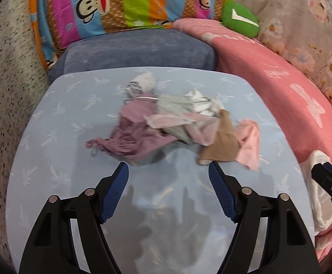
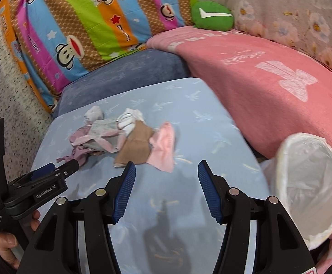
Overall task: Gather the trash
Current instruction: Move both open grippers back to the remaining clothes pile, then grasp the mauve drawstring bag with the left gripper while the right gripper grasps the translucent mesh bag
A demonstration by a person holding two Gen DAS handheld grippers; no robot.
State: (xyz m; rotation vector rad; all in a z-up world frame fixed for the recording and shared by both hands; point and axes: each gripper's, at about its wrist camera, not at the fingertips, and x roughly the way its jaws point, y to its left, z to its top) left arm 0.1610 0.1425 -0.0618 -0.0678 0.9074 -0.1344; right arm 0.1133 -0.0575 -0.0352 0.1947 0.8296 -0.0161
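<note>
1. Looking through the left wrist view, the left gripper (image 1: 168,171) has its blue pads spread wide with nothing between them, hovering over a light blue table (image 1: 51,137). A messy pile of cloth scraps (image 1: 166,123) sits mid-table: mauve, grey, white striped, tan and pink bits all overlapping. The tips stop just short of the pile's near edge.
2. Same view, far right edge: the right gripper (image 1: 321,166) pokes in, in front of the white bin liner (image 1: 319,194). Behind the table are a blue cushion (image 1: 138,52), a pink blanket (image 1: 280,86) with white lettering too blurry to read, and a striped monkey-print pillow (image 1: 120,2) with small print I can't make out.
3. Over on the right wrist view, the right gripper (image 2: 166,166) is also open fairly wide and empty, near the tan and pink end of the cloth scraps (image 2: 124,139).
4. Same view, lower left: a hand (image 2: 6,239) holds the left gripper (image 2: 63,167), which reads "GenRobot.AI" on its side; its tip is right by the mauve scrap.
5. A white-lined trash bin (image 2: 309,182) sits off the table's right edge, mouth tilted toward the camera, against the pink blanket (image 2: 257,80).
</note>
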